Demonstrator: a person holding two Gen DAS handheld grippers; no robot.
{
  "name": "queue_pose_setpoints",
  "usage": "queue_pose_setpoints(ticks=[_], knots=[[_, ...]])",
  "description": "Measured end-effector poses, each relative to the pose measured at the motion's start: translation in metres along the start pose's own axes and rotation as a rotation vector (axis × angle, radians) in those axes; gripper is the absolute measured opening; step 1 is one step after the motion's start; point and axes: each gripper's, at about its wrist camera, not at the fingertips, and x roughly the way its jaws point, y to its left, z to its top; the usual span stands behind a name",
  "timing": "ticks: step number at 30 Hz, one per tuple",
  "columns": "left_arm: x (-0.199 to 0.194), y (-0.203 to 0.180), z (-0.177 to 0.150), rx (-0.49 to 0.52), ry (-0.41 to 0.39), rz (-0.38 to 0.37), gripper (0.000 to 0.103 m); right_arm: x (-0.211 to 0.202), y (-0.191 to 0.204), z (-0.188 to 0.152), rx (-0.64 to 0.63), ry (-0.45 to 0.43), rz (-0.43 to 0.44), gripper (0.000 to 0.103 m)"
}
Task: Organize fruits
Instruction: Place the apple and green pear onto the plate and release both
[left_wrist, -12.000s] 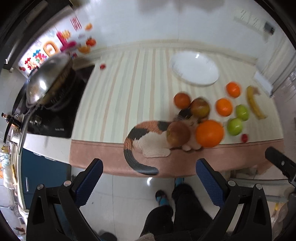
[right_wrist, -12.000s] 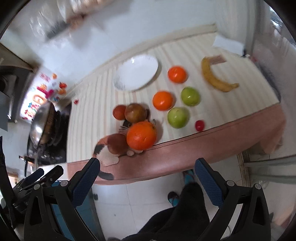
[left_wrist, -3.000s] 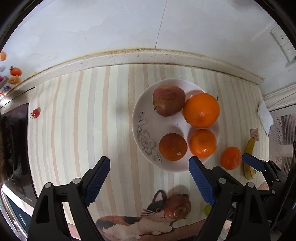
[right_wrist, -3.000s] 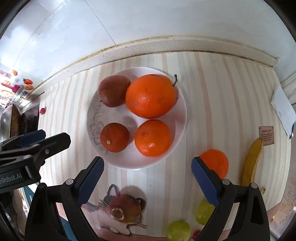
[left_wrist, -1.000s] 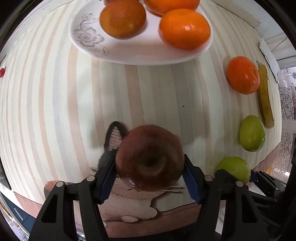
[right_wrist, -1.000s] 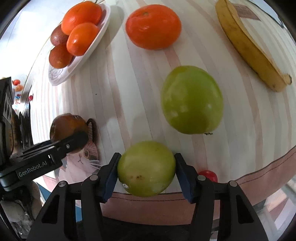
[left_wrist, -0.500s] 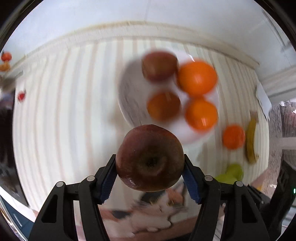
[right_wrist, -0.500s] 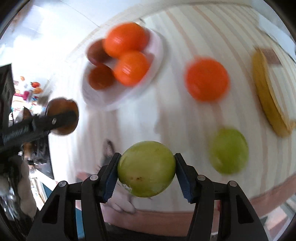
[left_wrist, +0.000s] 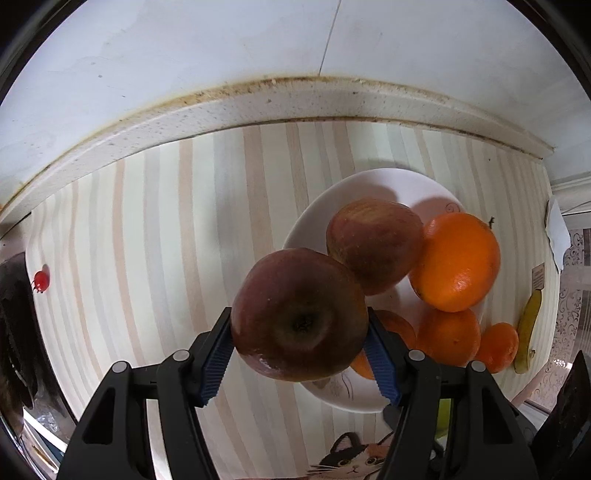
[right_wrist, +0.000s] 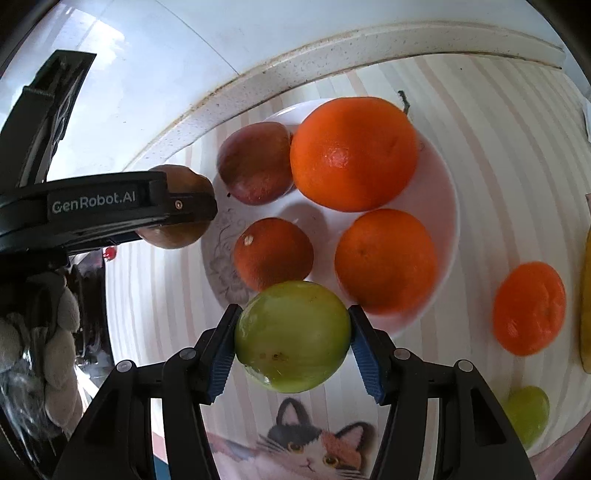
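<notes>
My left gripper (left_wrist: 300, 345) is shut on a dark red apple (left_wrist: 299, 314), held above the left edge of the white plate (left_wrist: 321, 206). From the right wrist view it (right_wrist: 173, 206) hangs at the plate's left. My right gripper (right_wrist: 293, 338) is shut on a green apple (right_wrist: 292, 335), held over the plate's near rim (right_wrist: 448, 206). The plate holds a red apple (right_wrist: 255, 162), a large orange (right_wrist: 352, 153), an orange (right_wrist: 386, 256) and a dark orange (right_wrist: 273, 253).
A loose orange (right_wrist: 529, 308), a banana (left_wrist: 526, 328) and a second green apple (right_wrist: 526, 419) lie right of the plate on the striped mat. A cat picture (right_wrist: 314, 443) is at the mat's near edge. A cherry tomato (left_wrist: 40, 280) lies far left, by the stove.
Both grippers have moved forward with their fruit, from over the mat's near edge to over the plate. Both stay shut on their apples.
</notes>
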Motion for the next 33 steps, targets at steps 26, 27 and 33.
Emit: queue_pose_setpoints(ticks=[26,27,33], knots=[[-0.044,0.000,-0.034,-0.017,-0.106,-0.015,0.088,-0.053,0.001,0.008,-0.055,-0.037,-0.126,0.096],[-0.048,0.000,-0.040,-0.021,-0.120,-0.008,0.088,-0.057,0.002,0.007,-0.066,-0.050,-0.148,0.097],[-0.071,0.007,-0.073,-0.018,-0.193,0.034,0.088,-0.078,-0.001,-0.002,-0.109,-0.094,-0.212,0.097]])
